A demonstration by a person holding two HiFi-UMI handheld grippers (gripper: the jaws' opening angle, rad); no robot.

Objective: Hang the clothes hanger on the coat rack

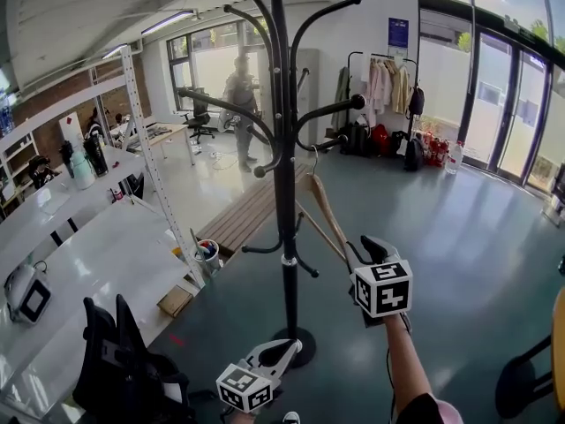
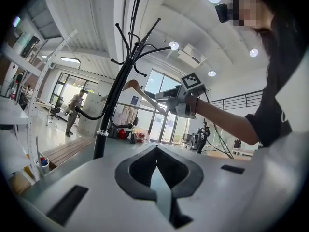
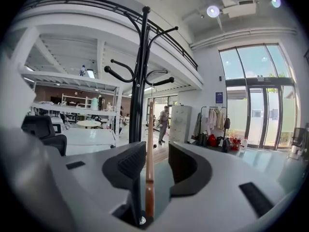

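The wooden clothes hanger (image 1: 320, 203) appears hooked over a lower arm of the coat rack (image 1: 284, 193). The right tongs (image 3: 157, 166) are spread wide around its lower end without pressing it. The left tongs (image 2: 157, 170) are closed and empty. Little seems left beyond drawing the right tongs clear.

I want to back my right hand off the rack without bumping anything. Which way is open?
Open: teal floor right of the coat rack, toward the glass doors. Crowded: white shelving and black chair on the left. The right gripper, jaws open, straddles the hanger.
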